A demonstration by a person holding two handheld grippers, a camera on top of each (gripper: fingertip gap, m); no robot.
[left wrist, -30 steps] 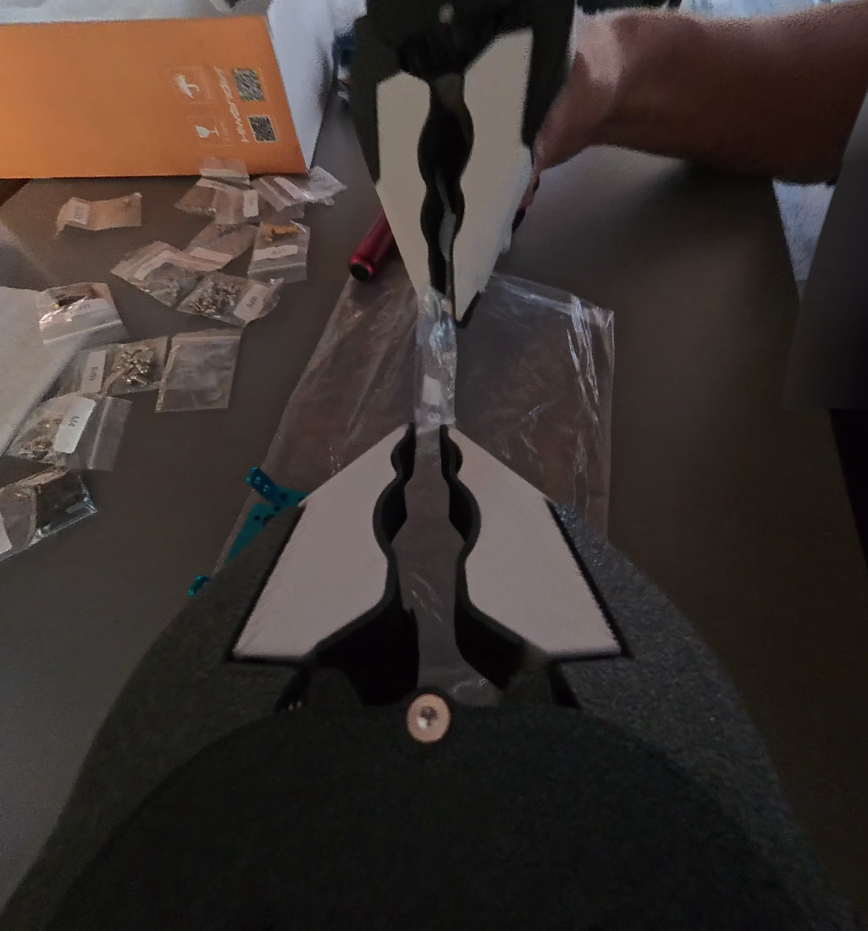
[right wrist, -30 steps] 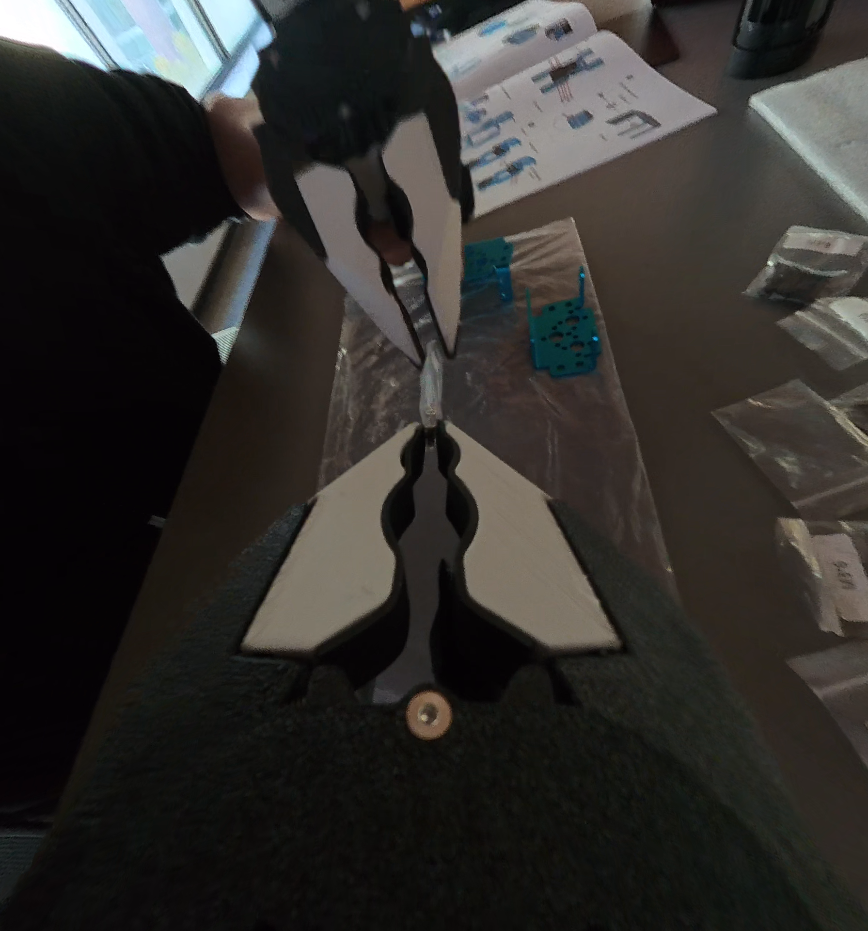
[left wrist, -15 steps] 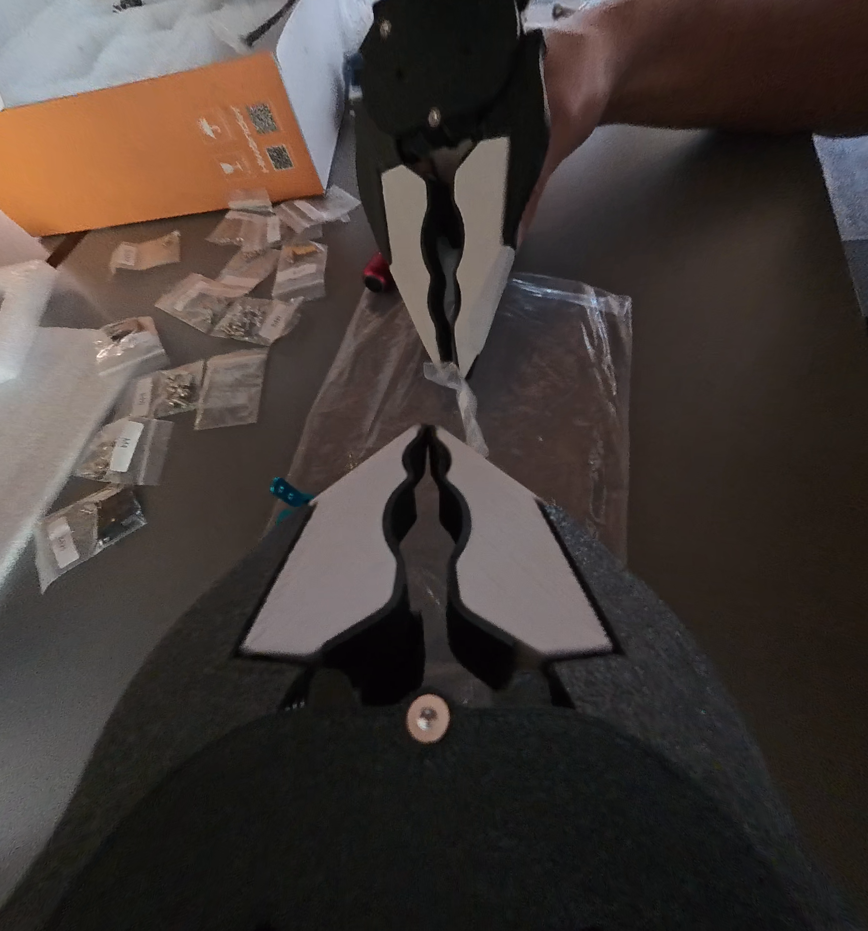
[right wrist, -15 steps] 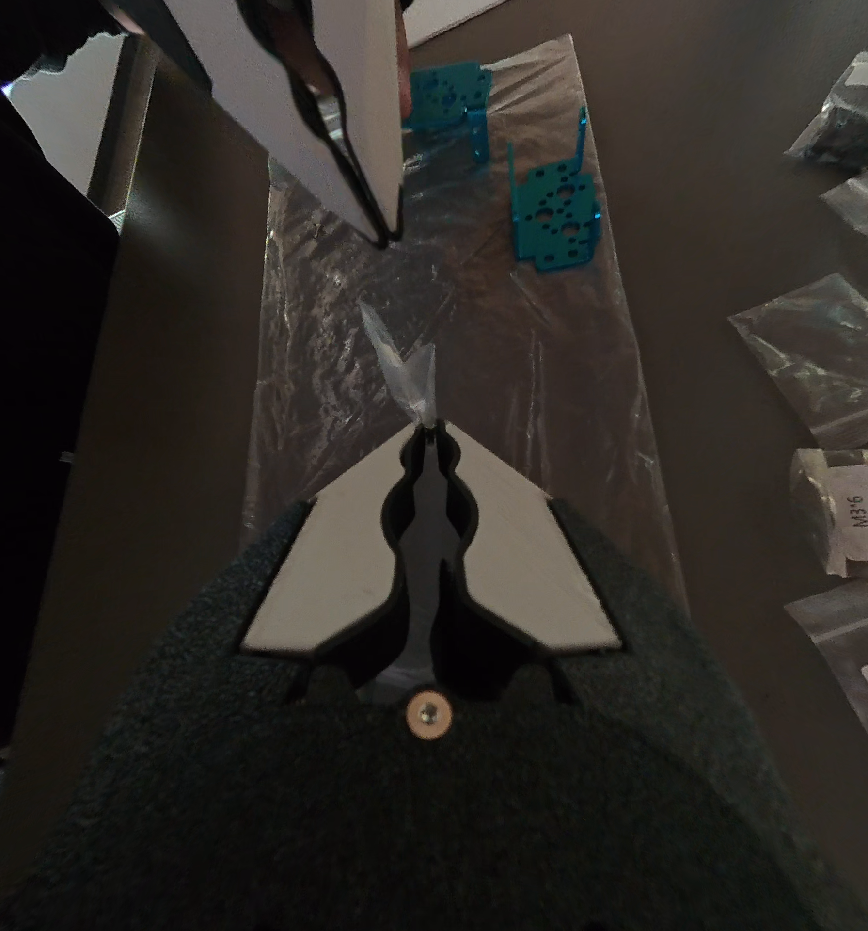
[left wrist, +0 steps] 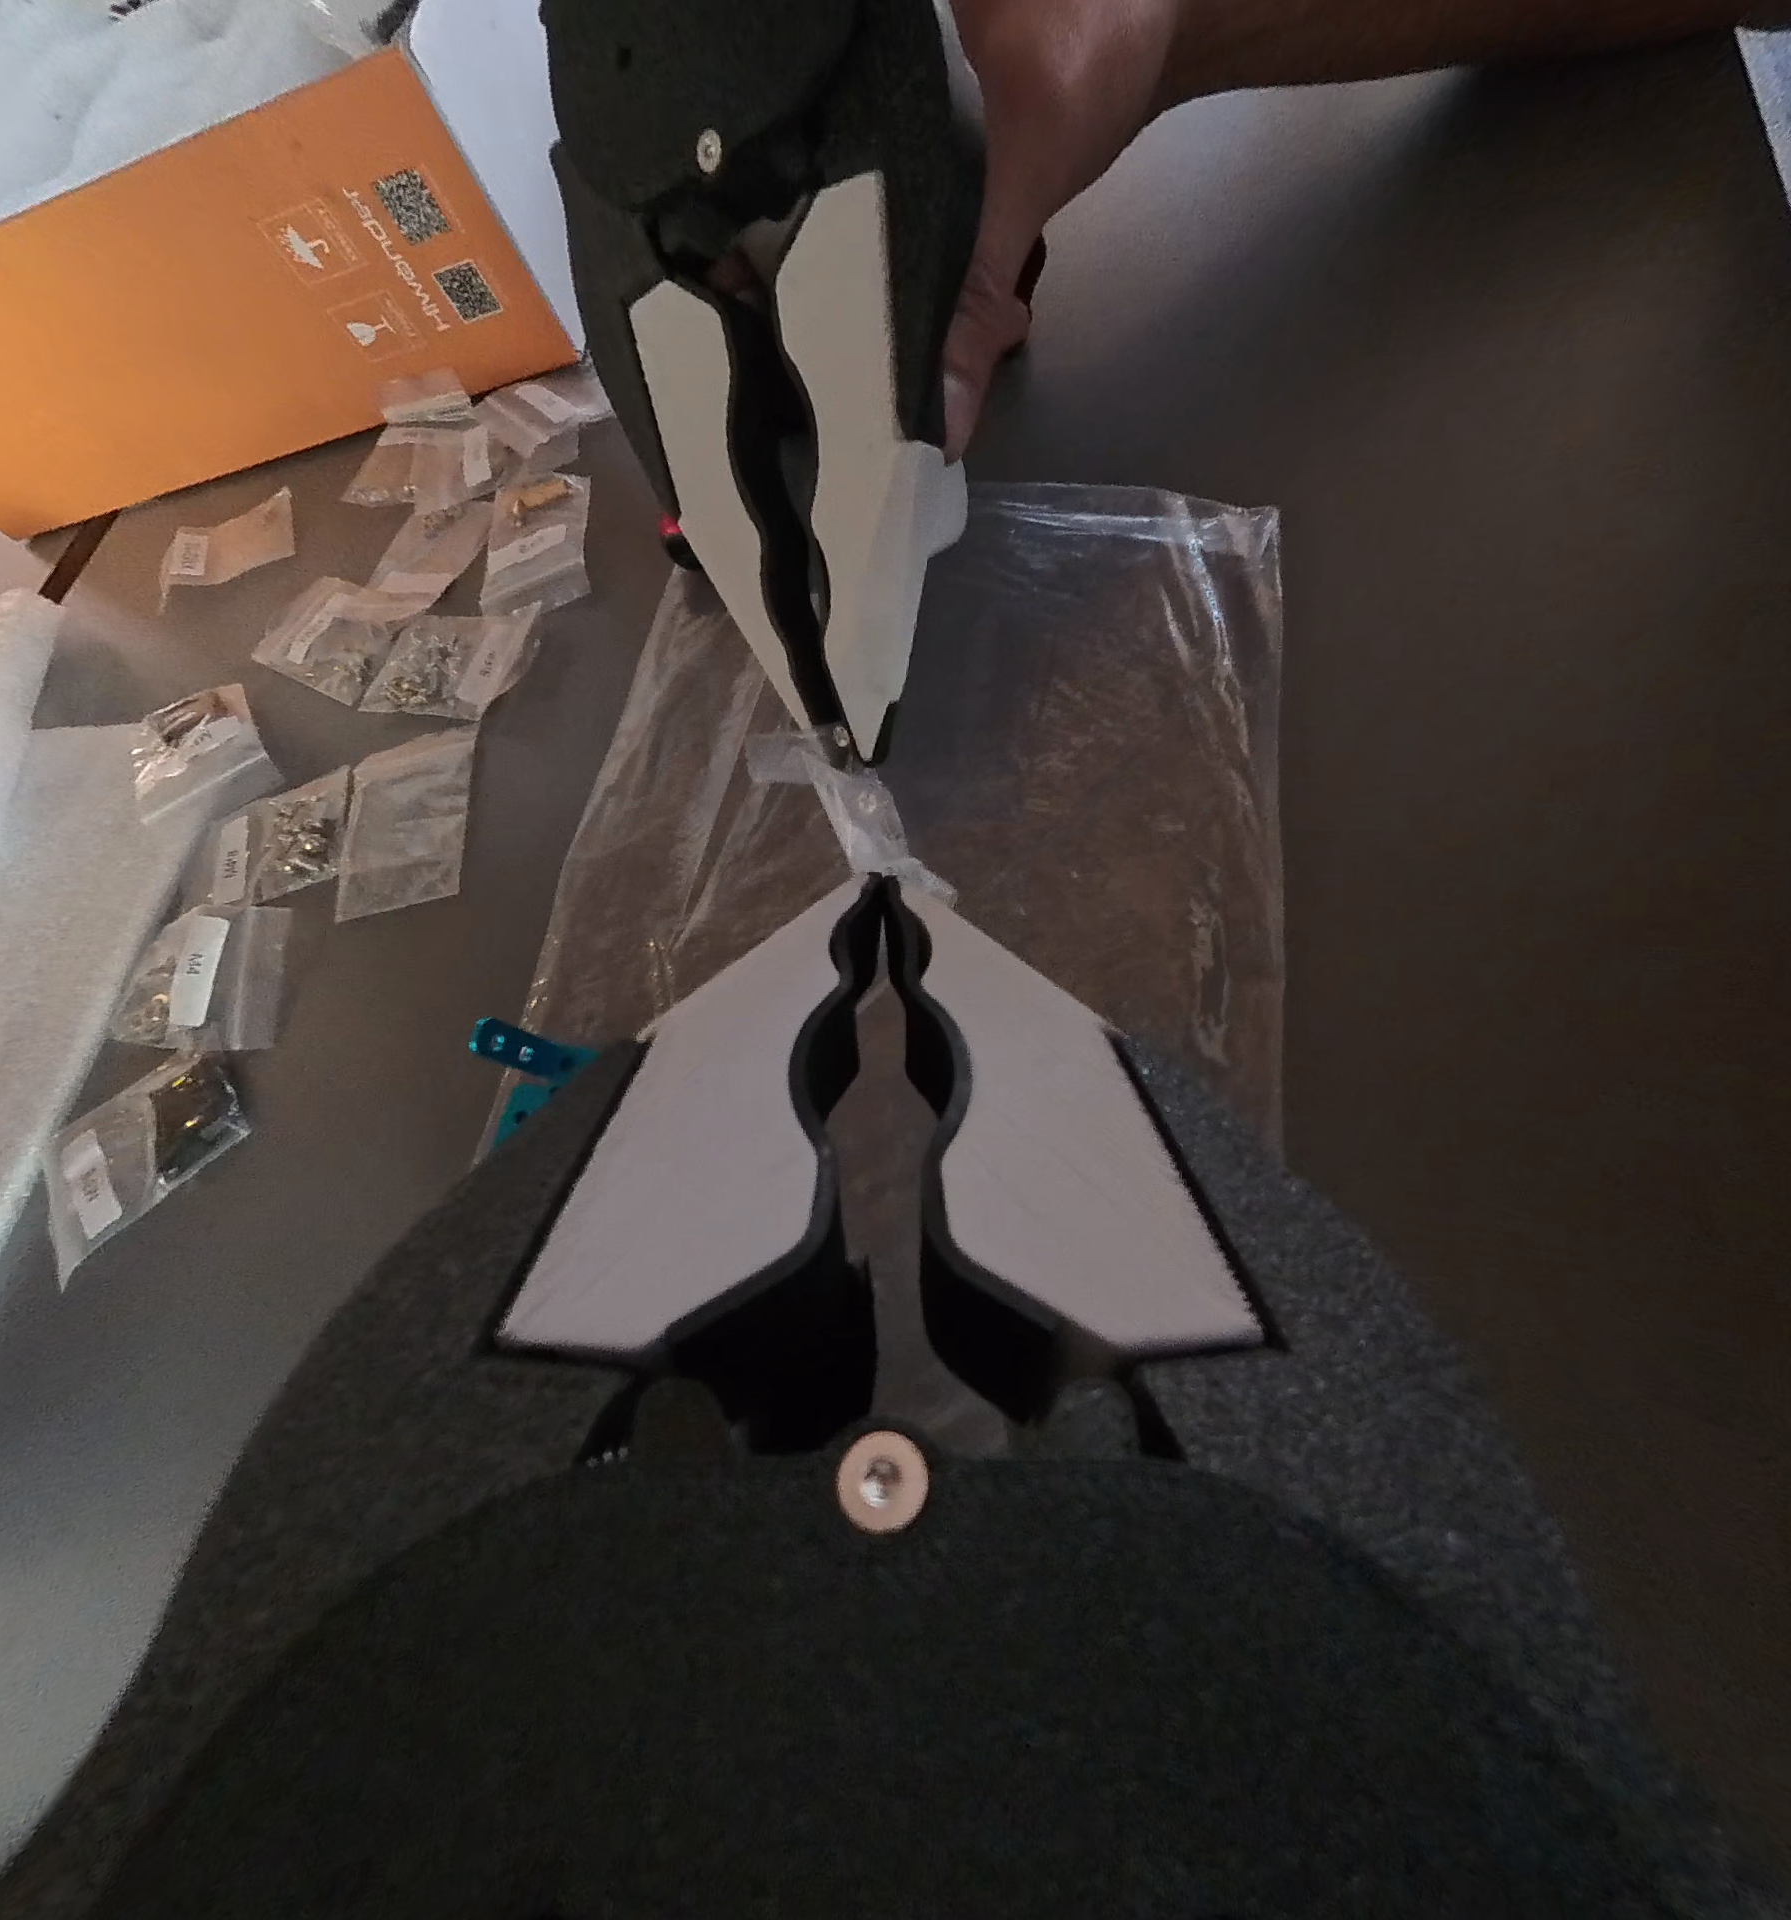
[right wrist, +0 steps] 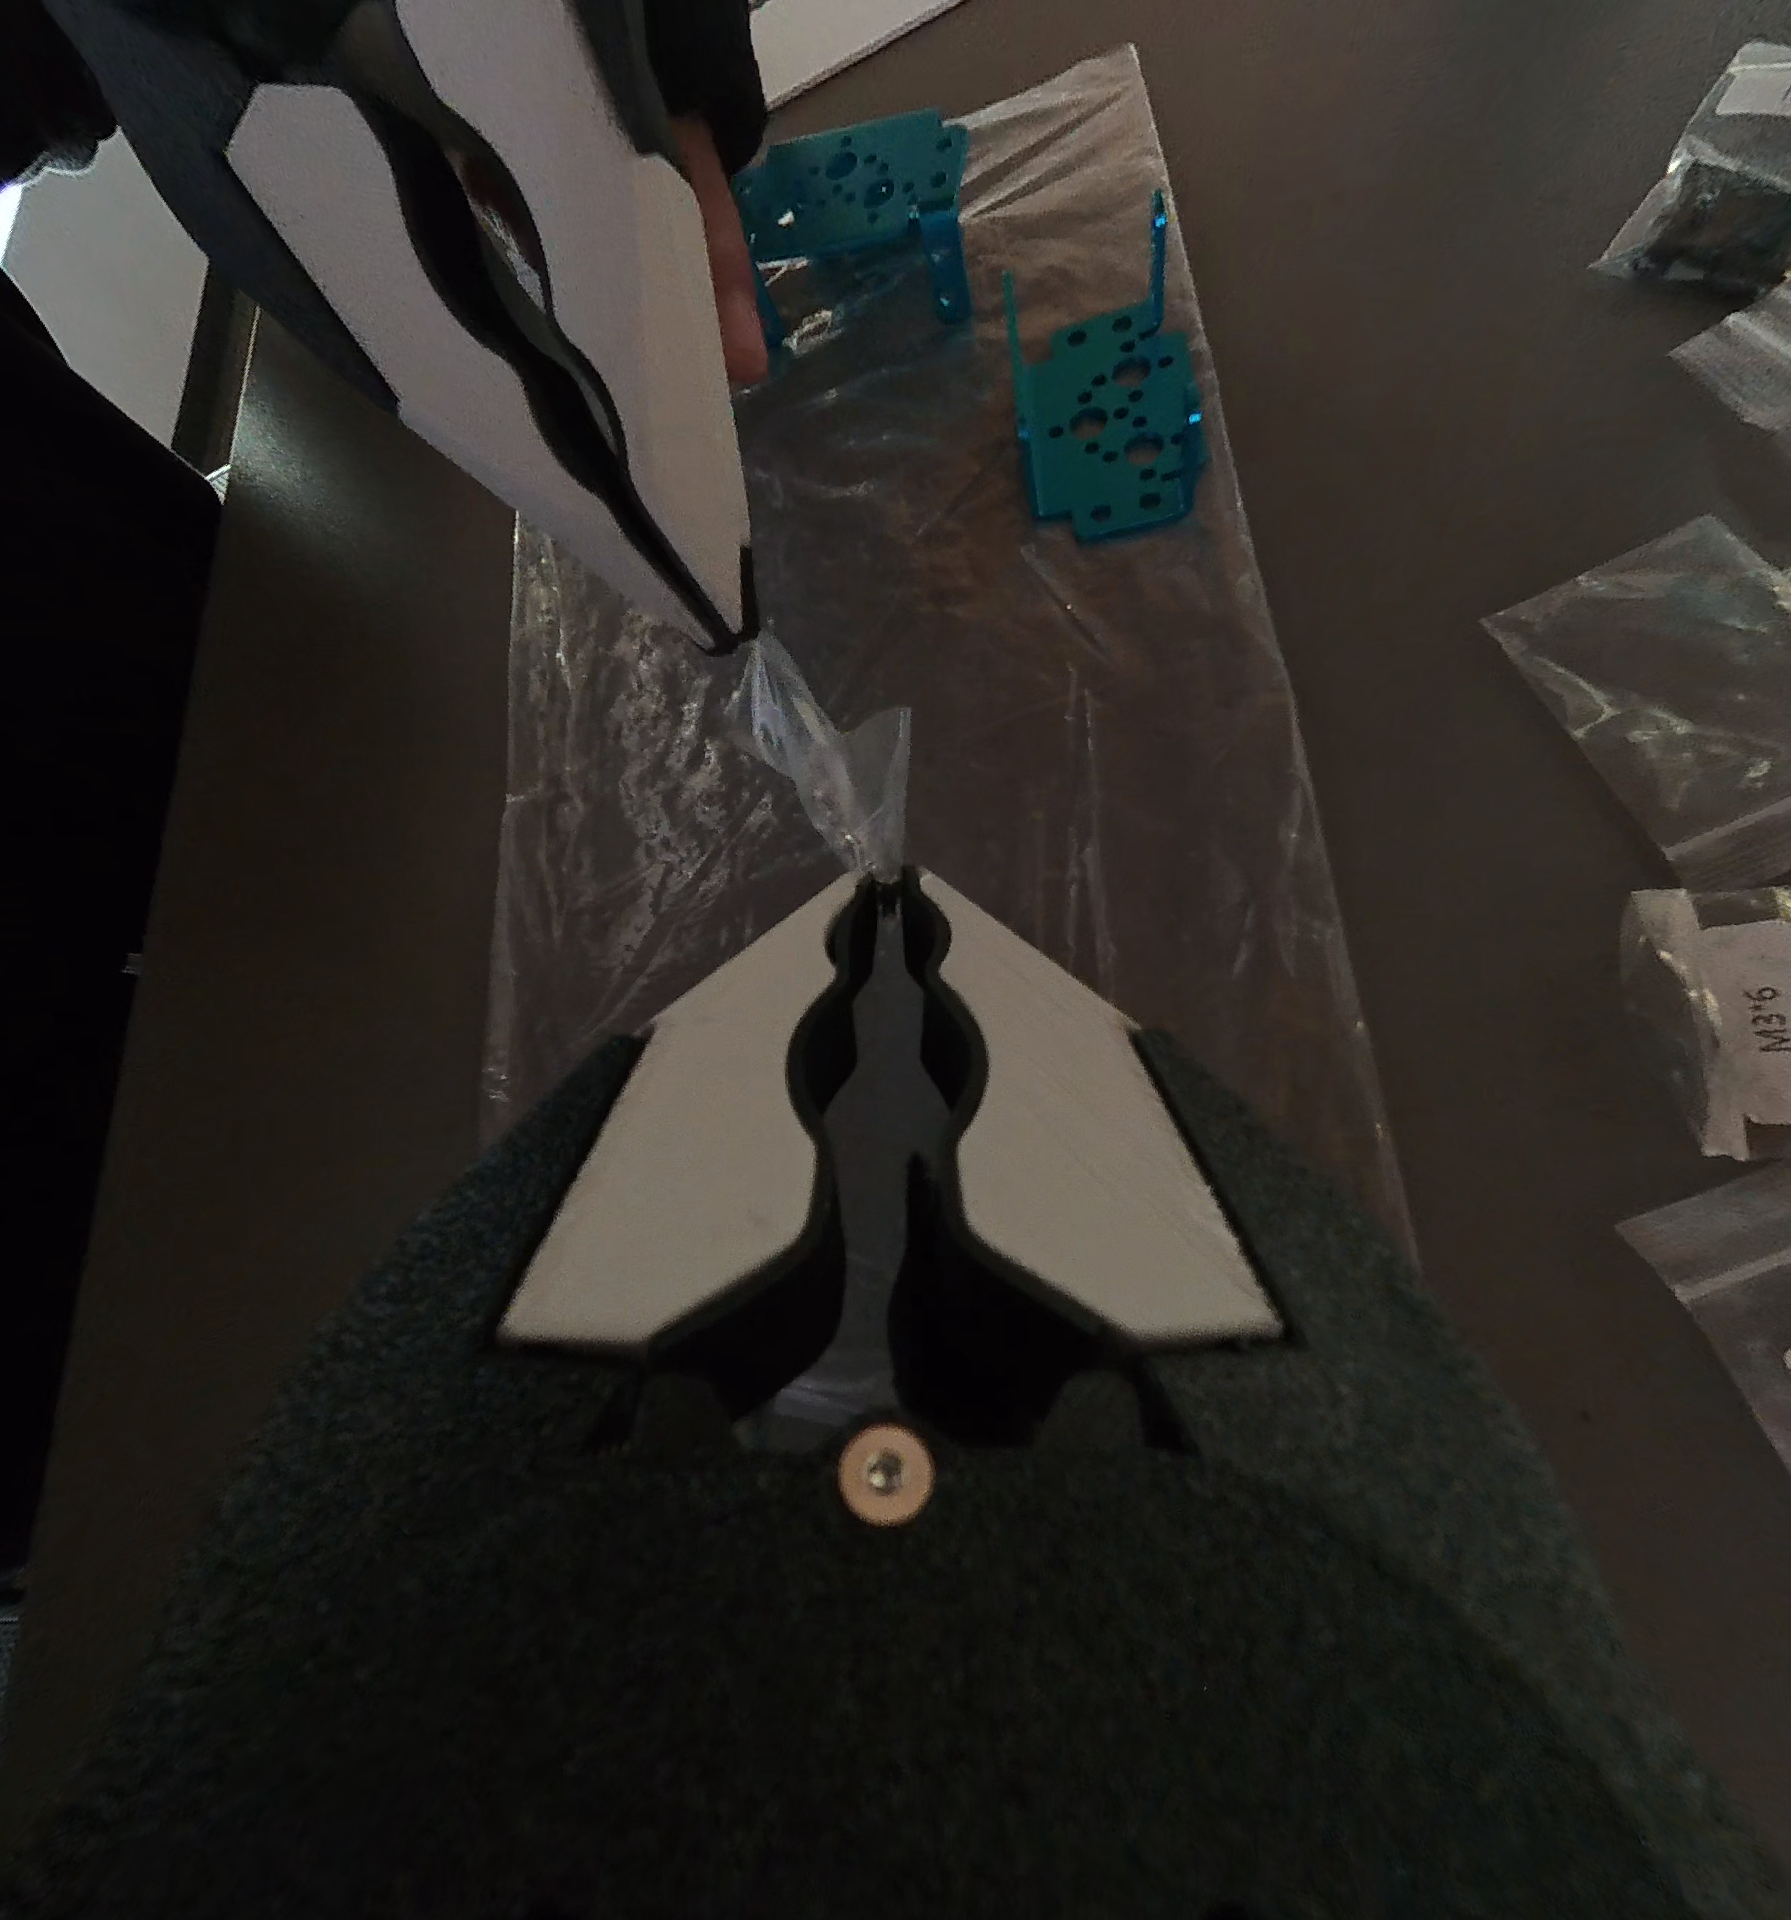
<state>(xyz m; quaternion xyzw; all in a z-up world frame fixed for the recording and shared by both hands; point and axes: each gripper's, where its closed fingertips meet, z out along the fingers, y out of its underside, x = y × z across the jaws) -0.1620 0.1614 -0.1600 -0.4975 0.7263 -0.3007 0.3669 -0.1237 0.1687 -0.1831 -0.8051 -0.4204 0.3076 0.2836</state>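
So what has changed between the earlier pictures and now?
Half a second ago only the right claw held the small clear bag, and the left claw was apart from it. Now the left claw has closed on the bag's free end again, so both pinch it, as one second ago. The large plastic sheet and blue brackets stayed put.

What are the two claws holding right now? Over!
Left claw shut on small clear bag. Right claw shut on its other end. Bag stretched between them above big plastic sheet. Nothing blocking.
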